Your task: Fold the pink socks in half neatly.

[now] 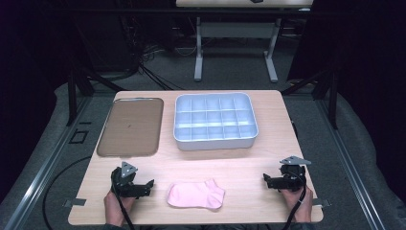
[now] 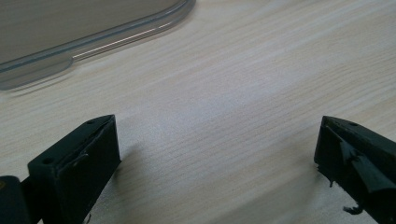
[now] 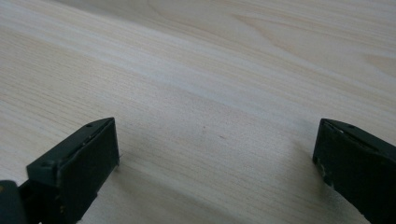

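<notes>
High view: pink sock (image 1: 196, 195) flat on table (image 1: 268, 158); left gripper (image 1: 143, 186) just left of sock, right gripper (image 1: 269, 180) well right, both jaws apart, empty.

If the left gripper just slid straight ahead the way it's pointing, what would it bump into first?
Probably the pink sock. In the high view the left gripper lies low on the table, jaws open, pointing toward it. Its own view shows bare wood ahead and the tray's corner off to one side, so the exact line is uncertain.

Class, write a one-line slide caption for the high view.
Two open grippers, left gripper and right gripper, flank a pink sock before a brown tray and divided bin.
</notes>
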The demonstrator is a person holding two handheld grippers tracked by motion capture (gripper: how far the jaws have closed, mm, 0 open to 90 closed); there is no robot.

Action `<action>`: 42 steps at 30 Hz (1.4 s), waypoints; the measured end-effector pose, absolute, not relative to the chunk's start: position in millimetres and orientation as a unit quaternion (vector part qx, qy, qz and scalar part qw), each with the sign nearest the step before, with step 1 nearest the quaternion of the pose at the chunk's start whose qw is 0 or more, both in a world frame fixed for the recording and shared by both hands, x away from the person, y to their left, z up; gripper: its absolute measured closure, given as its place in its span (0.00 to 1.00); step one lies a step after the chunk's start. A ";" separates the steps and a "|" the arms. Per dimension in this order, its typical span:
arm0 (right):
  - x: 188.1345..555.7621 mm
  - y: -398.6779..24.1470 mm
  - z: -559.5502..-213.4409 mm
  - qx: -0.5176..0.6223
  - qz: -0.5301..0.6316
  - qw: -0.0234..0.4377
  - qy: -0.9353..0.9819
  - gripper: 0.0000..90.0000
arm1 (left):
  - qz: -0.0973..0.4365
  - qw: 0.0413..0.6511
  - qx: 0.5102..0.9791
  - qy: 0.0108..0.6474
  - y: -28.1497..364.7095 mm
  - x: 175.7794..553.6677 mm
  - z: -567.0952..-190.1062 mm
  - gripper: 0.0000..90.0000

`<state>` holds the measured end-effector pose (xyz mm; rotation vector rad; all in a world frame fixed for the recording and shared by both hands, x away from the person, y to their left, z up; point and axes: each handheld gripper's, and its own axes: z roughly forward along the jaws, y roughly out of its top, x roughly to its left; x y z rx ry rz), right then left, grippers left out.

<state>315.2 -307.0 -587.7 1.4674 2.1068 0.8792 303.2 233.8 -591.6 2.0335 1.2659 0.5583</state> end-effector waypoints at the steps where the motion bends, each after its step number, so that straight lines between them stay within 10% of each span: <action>1: 314.8 -307.6 -586.9 0.527 0.317 0.210 0.760 0.00 | 0.213 0.334 0.780 0.485 234.3 302.8 -591.1 0.00; 28: 281.1 -226.0 -548.6 0.438 0.372 0.142 0.806 0.04 | 0.172 0.379 0.801 0.431 201.6 274.7 -553.8 0.01; 42: 282.0 -176.5 -559.4 0.385 0.377 0.097 0.837 0.37 | 0.137 0.377 0.824 0.401 172.7 271.2 -562.6 0.15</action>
